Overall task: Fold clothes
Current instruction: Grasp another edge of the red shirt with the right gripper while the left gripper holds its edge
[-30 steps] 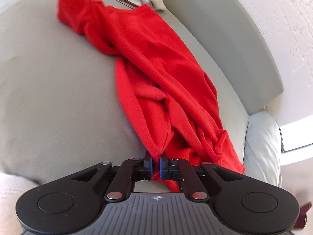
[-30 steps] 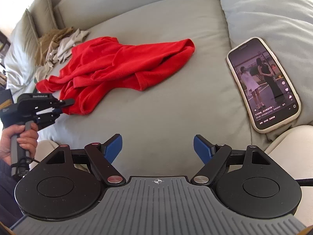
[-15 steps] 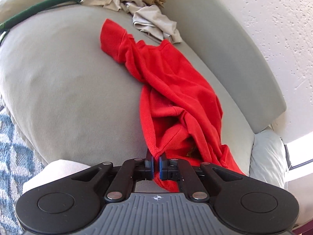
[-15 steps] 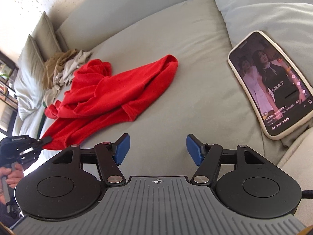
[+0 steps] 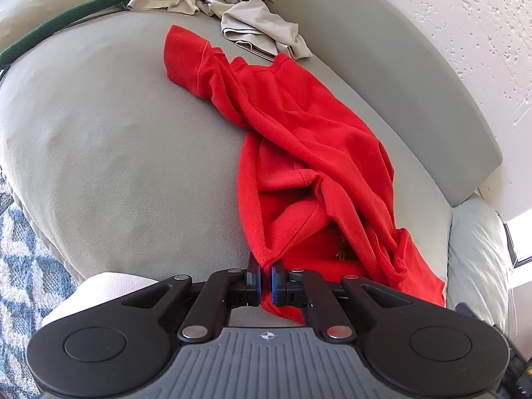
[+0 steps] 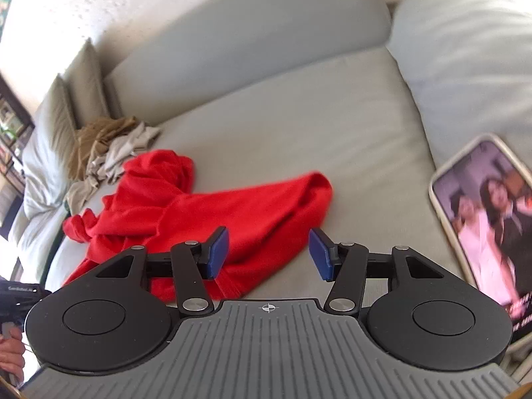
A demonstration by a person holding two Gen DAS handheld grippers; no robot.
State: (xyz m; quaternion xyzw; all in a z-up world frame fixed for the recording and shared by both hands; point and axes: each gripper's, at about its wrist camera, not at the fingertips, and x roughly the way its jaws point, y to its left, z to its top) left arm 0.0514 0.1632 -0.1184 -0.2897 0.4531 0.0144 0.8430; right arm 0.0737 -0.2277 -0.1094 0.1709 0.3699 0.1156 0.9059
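A red garment (image 5: 299, 153) lies bunched in a long strip across the grey sofa seat (image 5: 116, 153). My left gripper (image 5: 265, 277) is shut on its near hem at the seat's front edge. In the right wrist view the same red garment (image 6: 206, 212) spreads leftward, one rounded end (image 6: 316, 186) pointing right. My right gripper (image 6: 268, 254) is open just above the garment's near edge, nothing between its blue pads (image 6: 217, 249).
A pile of beige and tan clothes (image 5: 232, 13) sits at the seat's far end, beside a dark green strap (image 5: 60, 26). A phone (image 6: 488, 232) with a lit screen lies at right. Cushions (image 6: 465, 53) and the sofa back (image 6: 249, 33) border the seat. A patterned rug (image 5: 20, 259) lies below.
My left gripper has pulled back with the hem, drawing the red garment toward the front edge. My right gripper has moved forward and left over the garment, its fingers closer together but still open.
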